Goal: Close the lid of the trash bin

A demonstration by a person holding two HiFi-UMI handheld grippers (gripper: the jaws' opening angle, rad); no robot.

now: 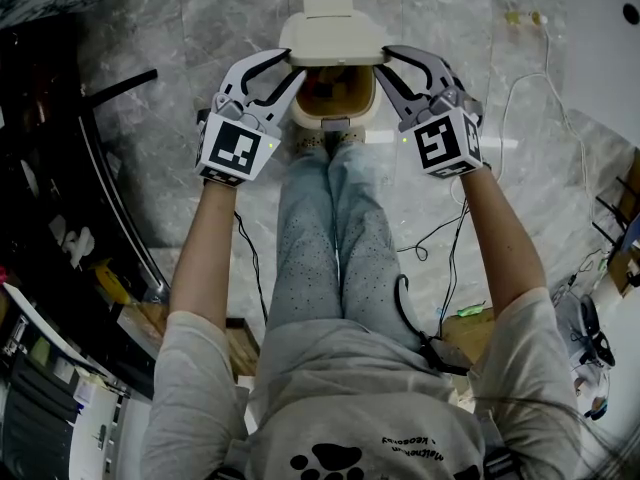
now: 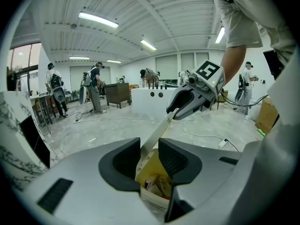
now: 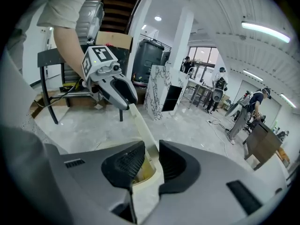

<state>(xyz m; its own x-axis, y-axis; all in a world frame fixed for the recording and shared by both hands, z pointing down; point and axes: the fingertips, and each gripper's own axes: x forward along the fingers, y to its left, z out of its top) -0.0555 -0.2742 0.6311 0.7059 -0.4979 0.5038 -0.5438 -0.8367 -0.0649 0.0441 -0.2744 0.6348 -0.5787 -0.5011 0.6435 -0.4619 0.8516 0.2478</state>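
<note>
Fingers of the left gripper (image 2: 149,146) stand apart around the left edge of the lid (image 1: 333,30). The thin edge runs up between them with a gap showing beside it, so there is no firm pinch on that side. Fingers of the right gripper (image 3: 151,153) sit on the lid's right edge. The edge fills the slot between the pads, which I read as a closed grip on the lid.

Bin (image 1: 368,103) stands on the floor (image 1: 450,28), just ahead of the person's feet. Lid is raised and tilted, seemingly hinged at the far side, with its near edge off the rim. The mouth is open below it, and trash (image 2: 157,182) is visible inside.

Step in hand, judged: lowering the lid, partway; it is not yet seated on the rim.

Next move, judged: bring both grippers down together so the lid swings level onto the rim without twisting at the hinge. The fingers must clear the sides before lid meets rim, or they may be caught between. With the left hold loose, the right side carries the lid, so watch for sag on the left.
</note>
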